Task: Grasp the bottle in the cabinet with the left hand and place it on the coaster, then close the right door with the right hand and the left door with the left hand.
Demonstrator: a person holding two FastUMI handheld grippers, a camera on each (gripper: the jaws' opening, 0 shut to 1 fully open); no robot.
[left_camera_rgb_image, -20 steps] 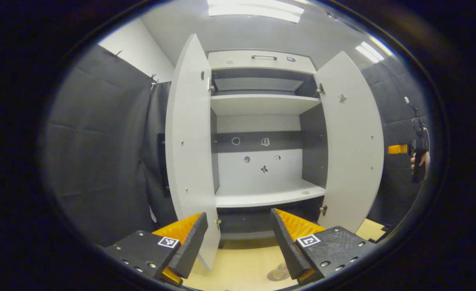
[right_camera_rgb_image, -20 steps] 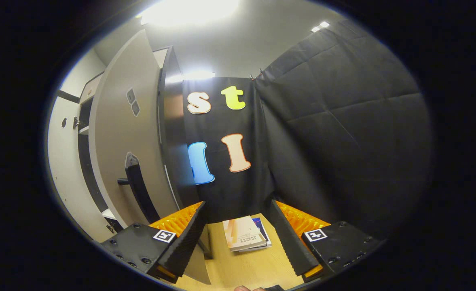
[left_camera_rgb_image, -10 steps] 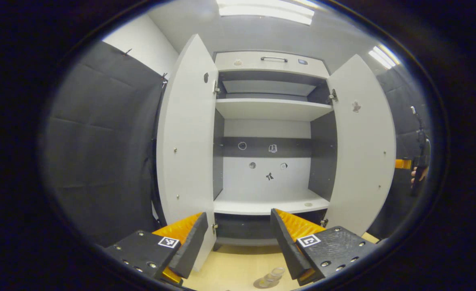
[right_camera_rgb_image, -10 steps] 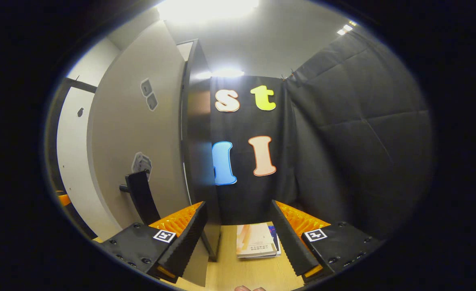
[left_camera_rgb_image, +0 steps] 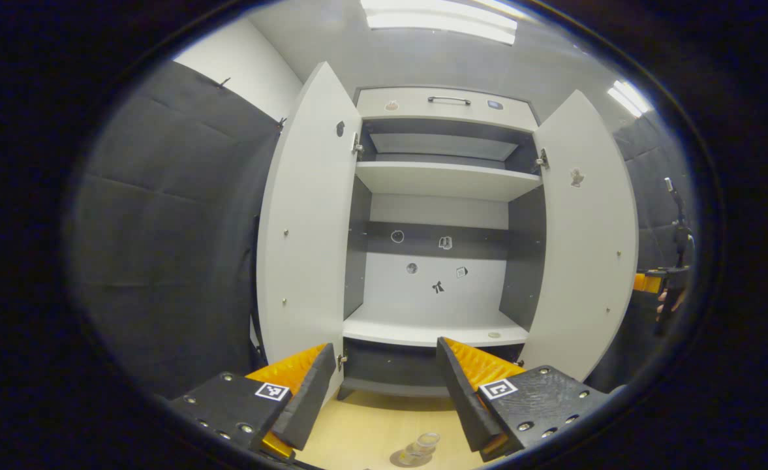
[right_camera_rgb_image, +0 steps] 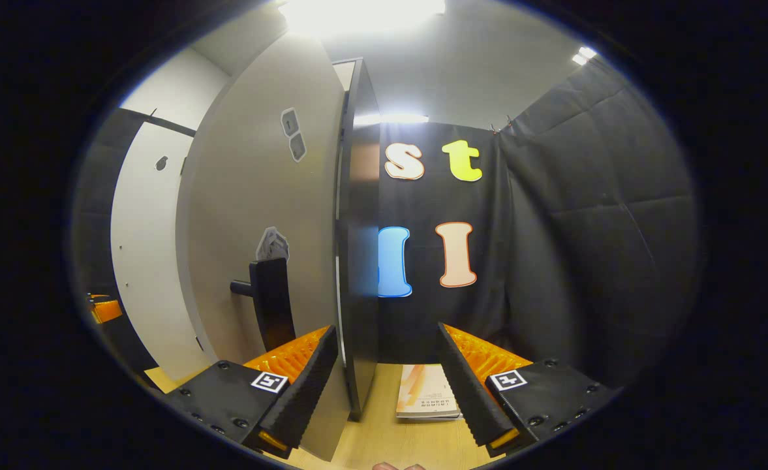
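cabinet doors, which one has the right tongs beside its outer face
The right door: the right tongs sit by its handle, while the left door stands apart.

White cabinet doors (left_camera_rgb_image: 302, 215), tan tabletop (left_camera_rgb_image: 370, 431)

The right gripper (right_camera_rgb_image: 384, 385) sits at the bottom of the right gripper view with its two fingers spread wide and nothing between them. Left of centre stands the right door (right_camera_rgb_image: 260, 202) of the cabinet, swung open and seen from its outer face, with a dark handle (right_camera_rgb_image: 269, 303) low on it and small stickers near its top. Just right of it runs the cabinet's dark side panel (right_camera_rgb_image: 357, 274). Farther left, the other door (right_camera_rgb_image: 142, 248) shows its pale face. At the left edge a bit of the left gripper (right_camera_rgb_image: 103, 310) appears. At bottom centre, a book (right_camera_rgb_image: 426, 398) lies flat on the wooden table (right_camera_rgb_image: 384, 444).
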